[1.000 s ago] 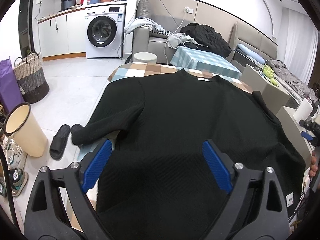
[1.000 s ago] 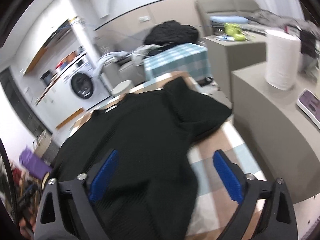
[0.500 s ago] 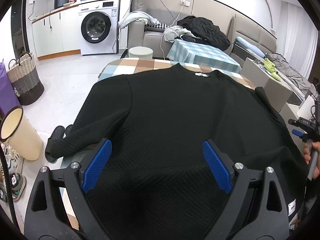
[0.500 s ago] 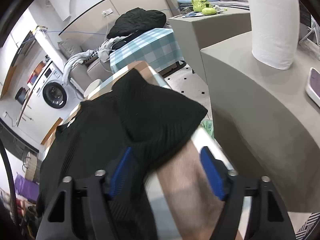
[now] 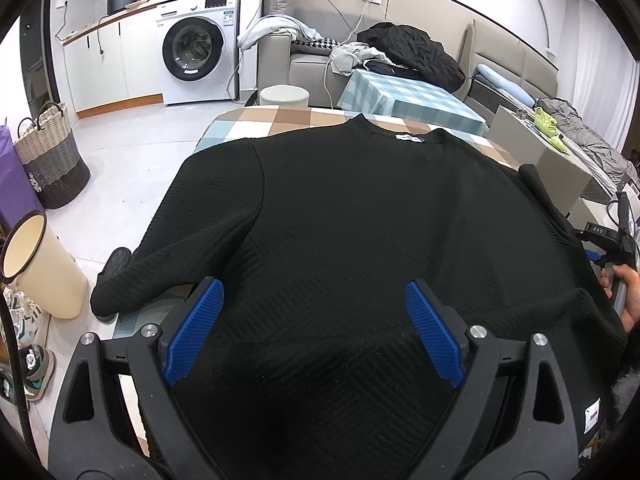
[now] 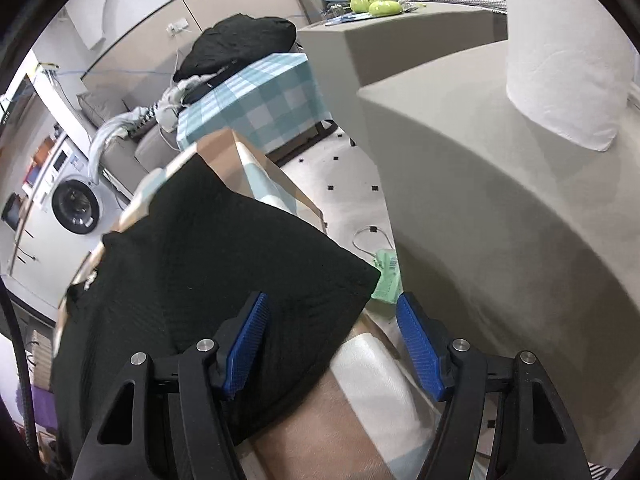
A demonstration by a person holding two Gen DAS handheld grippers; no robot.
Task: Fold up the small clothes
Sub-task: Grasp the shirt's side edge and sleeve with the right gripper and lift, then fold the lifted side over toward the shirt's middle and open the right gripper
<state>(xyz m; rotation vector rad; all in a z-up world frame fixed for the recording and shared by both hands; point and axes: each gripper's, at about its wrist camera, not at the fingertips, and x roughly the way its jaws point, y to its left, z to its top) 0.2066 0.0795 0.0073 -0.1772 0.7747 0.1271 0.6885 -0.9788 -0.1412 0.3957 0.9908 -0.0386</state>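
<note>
**Sweater spread, no fold made yet**

Progress: we judge the task barely begun. The sweater (image 5: pixel 360 240) lies flat and face down on the checked table (image 5: pixel 256 124), neck label at 12 o'clock, hem toward us at 6. No part of the body is turned over on itself. Both sleeves, then the body, remain to be folded.

Left side, left wrist view: the left sleeve (image 5: pixel 168 264) runs down toward 8 o'clock, its cuff hanging off the table edge above a slipper on the floor. Our left gripper (image 5: pixel 316 332) stands wide apart over the lower body of the sweater, nothing between its pads; whether the tips touch the cloth we cannot tell.

Centre: black knit, ribbed in a chevron pattern, thick and soft-looking, lying smooth with only shallow waves near the hem. A small white tag shows at 4 o'clock near the hem corner.

Right side, right wrist view: the right sleeve (image 6: pixel 248 264) is doubled in a loose slab reaching toward 2 o'clock, its corner overhanging the table edge. Our right gripper (image 6: pixel 332 344) is partly open, and the sleeve's edge lies between its pads. The left pad is on or just beside the cloth; the right pad is clear of it, so no grip yet.
</note>
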